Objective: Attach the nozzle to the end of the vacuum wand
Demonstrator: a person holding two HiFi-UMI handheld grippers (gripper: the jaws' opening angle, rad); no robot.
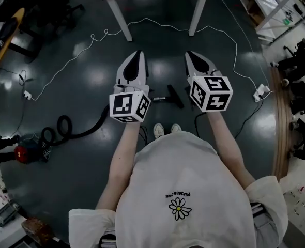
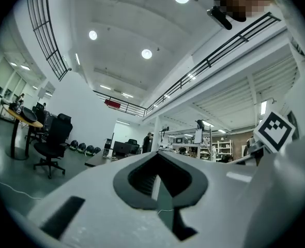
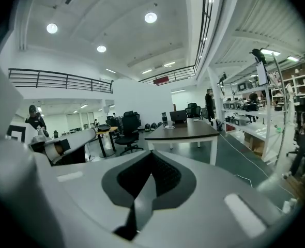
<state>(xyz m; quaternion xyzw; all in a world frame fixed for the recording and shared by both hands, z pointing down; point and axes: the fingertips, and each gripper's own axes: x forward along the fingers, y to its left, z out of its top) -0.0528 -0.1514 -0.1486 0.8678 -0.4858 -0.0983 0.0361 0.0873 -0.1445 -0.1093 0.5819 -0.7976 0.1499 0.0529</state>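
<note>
Both the left gripper and right gripper are clenched on nothing, well above the floor where the nozzle lies at the wand end, seemingly joined, so little looks left.

The left tongs sit closed with nothing between them, a black office chair standing far left.
</note>
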